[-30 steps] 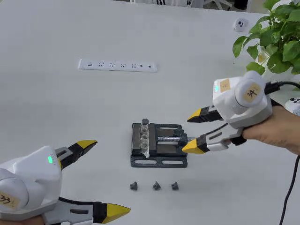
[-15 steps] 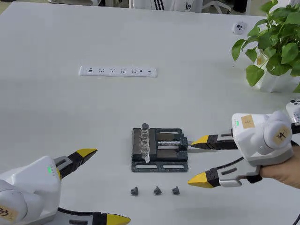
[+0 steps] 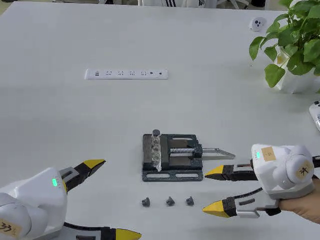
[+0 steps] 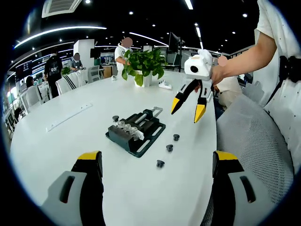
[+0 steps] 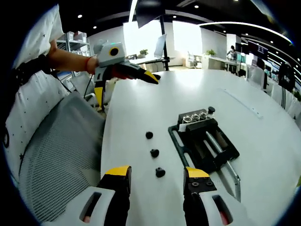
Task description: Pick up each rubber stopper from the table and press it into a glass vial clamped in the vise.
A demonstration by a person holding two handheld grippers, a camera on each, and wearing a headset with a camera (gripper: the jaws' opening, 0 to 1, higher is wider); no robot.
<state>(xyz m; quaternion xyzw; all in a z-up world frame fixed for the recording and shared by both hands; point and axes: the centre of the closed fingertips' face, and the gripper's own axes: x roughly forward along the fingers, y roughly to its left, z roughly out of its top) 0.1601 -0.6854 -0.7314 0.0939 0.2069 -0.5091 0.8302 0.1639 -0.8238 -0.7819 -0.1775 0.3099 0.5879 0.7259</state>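
Note:
A dark vise (image 3: pixel 171 157) (image 4: pixel 136 132) (image 5: pixel 204 138) clamps a row of glass vials (image 3: pixel 157 148) (image 4: pixel 126 128) (image 5: pixel 193 117); the far vial carries a dark stopper (image 3: pixel 156 133). Three loose rubber stoppers (image 3: pixel 146 202) (image 3: pixel 170 201) (image 3: pixel 190 201) lie in a row on the white table in front of the vise, also seen at stoppers (image 4: pixel 166 148) (image 5: pixel 154 153). My right gripper (image 3: pixel 214 190) (image 5: pixel 156 171) hangs open just right of the nearest stopper, empty. My left gripper (image 3: pixel 112 199) (image 4: pixel 157 159) is open and empty at the lower left.
A white power strip (image 3: pixel 126 74) lies farther back on the table. A potted plant (image 3: pixel 292 40) stands at the far right, with a small white device (image 3: pixel 258 23) behind it. The vise's handle (image 3: pixel 218 152) sticks out to the right.
My right gripper has dropped from beside the vise's handle toward me, to the level of the loose stoppers. The left gripper has stayed where it was.

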